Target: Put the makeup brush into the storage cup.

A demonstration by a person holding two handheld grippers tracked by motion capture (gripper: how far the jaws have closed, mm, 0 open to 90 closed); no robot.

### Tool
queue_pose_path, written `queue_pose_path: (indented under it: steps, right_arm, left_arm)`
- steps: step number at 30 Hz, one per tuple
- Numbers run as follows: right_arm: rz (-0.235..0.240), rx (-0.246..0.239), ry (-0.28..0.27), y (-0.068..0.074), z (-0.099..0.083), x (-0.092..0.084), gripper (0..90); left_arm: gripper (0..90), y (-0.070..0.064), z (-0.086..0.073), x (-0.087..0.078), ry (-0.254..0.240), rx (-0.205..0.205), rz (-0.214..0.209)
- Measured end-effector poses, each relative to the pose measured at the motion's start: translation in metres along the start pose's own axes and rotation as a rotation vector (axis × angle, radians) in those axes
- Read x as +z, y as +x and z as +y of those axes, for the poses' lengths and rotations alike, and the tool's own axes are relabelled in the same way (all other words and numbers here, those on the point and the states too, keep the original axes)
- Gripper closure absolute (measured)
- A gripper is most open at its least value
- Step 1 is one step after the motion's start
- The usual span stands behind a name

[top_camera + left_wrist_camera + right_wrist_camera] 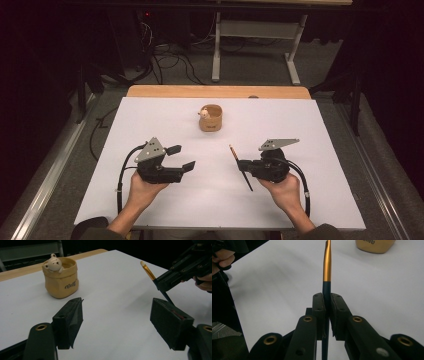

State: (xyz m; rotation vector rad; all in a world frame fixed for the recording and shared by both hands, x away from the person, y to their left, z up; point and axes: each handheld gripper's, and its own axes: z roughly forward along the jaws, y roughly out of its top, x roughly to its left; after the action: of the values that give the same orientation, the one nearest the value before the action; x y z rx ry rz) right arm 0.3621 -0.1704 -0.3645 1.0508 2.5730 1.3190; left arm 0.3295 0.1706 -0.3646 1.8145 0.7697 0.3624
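Observation:
A small tan cup [210, 118] with a bear figure on its rim stands at the back middle of the white table [150, 200]; the cup [61, 281] is also ahead in the left gripper view. My right gripper [241, 165] is shut on a slim brush [240, 167] with a dark handle and a gold ferrule; the brush [327, 267] runs between the pressed pads. The brush [148, 270] also shows in the left gripper view. My left gripper [182, 157] stands open over bare table, jaws wide apart with nothing between them.
A wooden strip [215, 91] borders the far edge of the table. Behind it stand a metal frame [255, 30] and cables [170, 60] on the floor. A metal rail [50, 170] runs along the left side.

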Motion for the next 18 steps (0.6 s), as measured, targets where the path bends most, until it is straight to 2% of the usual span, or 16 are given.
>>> queue_pose_path:
  steps: [8, 18]
  right_arm:
    - [0.007, 0.000, -0.009, 0.001, 0.001, 0.000, 84.8]
    - [0.013, -0.006, -0.020, 0.004, 0.002, 0.002, 84.8]
  left_arm:
    - [25.6, -0.006, 0.007, 0.012, 0.017, 0.005, -0.015]
    - [30.0, -0.015, 0.013, 0.026, 0.016, 0.028, -0.063]
